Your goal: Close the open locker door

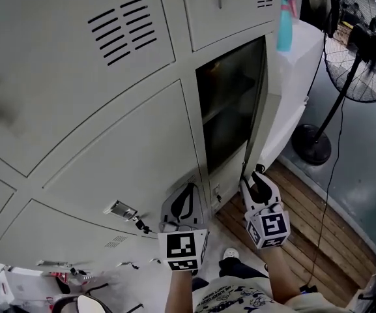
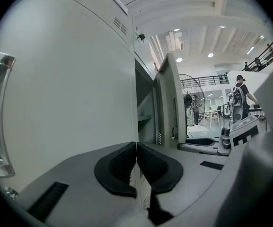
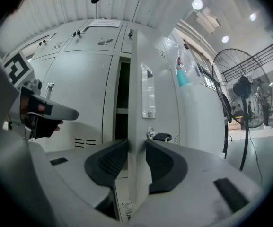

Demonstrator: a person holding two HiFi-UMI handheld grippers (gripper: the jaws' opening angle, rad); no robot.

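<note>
The grey locker door (image 1: 259, 100) stands swung out, seen nearly edge-on beside its dark open compartment (image 1: 230, 103). My right gripper (image 1: 255, 175) is at the door's lower free edge. In the right gripper view the door (image 3: 136, 79) runs up between the pads, which lie against both faces; my right gripper (image 3: 136, 160) is shut on it. My left gripper (image 1: 186, 194) hovers before the closed locker to the left. Its pads meet with nothing between them, so the left gripper (image 2: 136, 162) is shut. From there the open door (image 2: 167, 108) shows to the right.
A standing fan (image 1: 363, 44) with a round base (image 1: 311, 145) is at the right on the floor. A teal bottle (image 1: 284, 21) sits on the white top beside the lockers. Wooden boards (image 1: 305, 220) lie underfoot. A metal handle (image 1: 121, 209) sticks out of a lower locker.
</note>
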